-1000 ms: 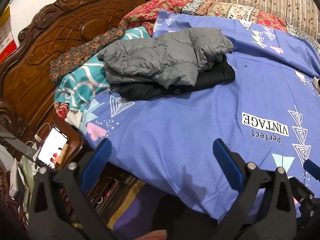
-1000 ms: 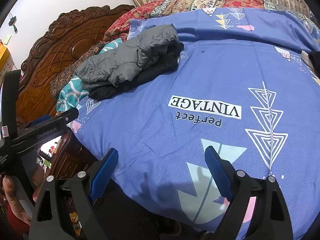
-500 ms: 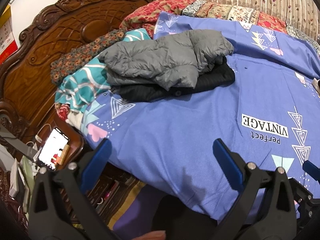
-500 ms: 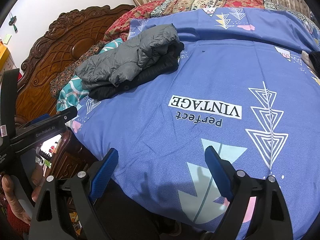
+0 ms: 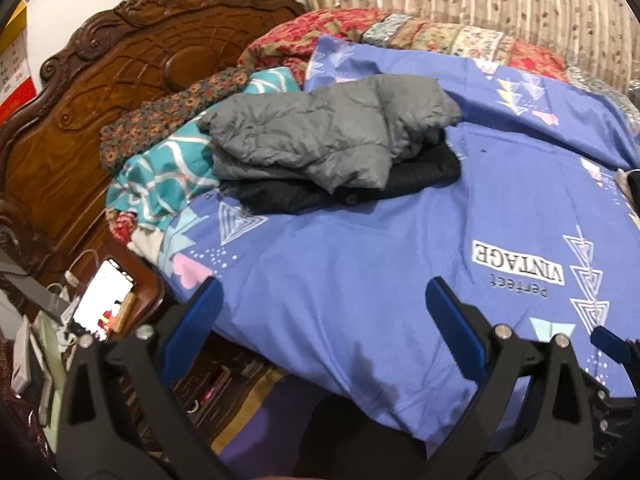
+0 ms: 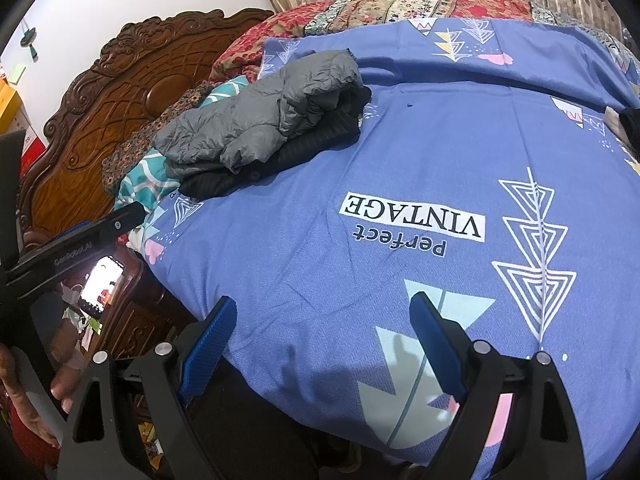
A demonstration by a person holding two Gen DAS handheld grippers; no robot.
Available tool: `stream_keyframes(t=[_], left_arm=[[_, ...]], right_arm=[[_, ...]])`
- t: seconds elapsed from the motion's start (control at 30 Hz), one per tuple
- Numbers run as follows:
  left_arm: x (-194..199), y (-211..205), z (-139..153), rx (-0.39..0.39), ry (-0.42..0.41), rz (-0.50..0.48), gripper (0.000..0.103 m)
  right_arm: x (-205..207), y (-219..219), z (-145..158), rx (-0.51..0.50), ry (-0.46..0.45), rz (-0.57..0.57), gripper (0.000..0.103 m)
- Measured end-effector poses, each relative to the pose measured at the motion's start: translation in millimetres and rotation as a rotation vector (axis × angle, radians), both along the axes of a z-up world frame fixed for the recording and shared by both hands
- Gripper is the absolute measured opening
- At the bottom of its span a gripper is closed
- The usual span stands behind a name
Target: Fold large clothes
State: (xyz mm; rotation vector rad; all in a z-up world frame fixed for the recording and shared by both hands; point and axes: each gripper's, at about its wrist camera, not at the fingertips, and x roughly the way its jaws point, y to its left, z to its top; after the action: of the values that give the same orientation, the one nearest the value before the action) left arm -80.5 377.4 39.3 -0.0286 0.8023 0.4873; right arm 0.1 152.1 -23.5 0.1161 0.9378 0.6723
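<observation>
A folded grey puffer jacket (image 5: 320, 128) lies on top of a folded black garment (image 5: 360, 184) at the far left of the bed, near the headboard. The same pile shows in the right wrist view: grey jacket (image 6: 256, 112), black garment (image 6: 304, 148). My left gripper (image 5: 320, 312) is open and empty, hovering over the near edge of the blue sheet (image 5: 360, 280), well short of the pile. My right gripper (image 6: 320, 328) is open and empty above the near edge of the sheet (image 6: 320, 240). The left gripper's body (image 6: 72, 248) shows at the left of the right wrist view.
A carved wooden headboard (image 5: 100, 92) stands at the left. Patterned pillows (image 5: 160, 168) and a floral quilt (image 5: 400, 36) lie behind the pile. A lit phone (image 5: 104, 300) sits on a bedside stand. A dark item (image 6: 632, 124) lies at the bed's right edge.
The left wrist view has drifted slightly; the pile sits a little lower and to the right in it. The right gripper has barely moved. Both grippers stay open.
</observation>
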Motion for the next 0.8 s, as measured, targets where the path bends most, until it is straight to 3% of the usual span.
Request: stream_keyframes(t=[0.23, 0.4, 0.8], left_arm=[[-3.1, -4.9, 4.5, -0.045, -0.033, -0.033, 0.097], [0.9, 0.8, 2.3, -0.085, 0.005, -0.002, 0.097], [-1.9, 1.6, -0.5, -0.051, 0.014, 0.036, 0.097]], right_arm=[[0.5, -0.6, 0.9, -0.003, -0.004, 0.003, 0.103], [1.2, -1.0, 1.7, -0.002, -0.004, 0.003, 0.103], [2.8, -2.8, 2.4, -0.004, -0.007, 0.008, 0.103]])
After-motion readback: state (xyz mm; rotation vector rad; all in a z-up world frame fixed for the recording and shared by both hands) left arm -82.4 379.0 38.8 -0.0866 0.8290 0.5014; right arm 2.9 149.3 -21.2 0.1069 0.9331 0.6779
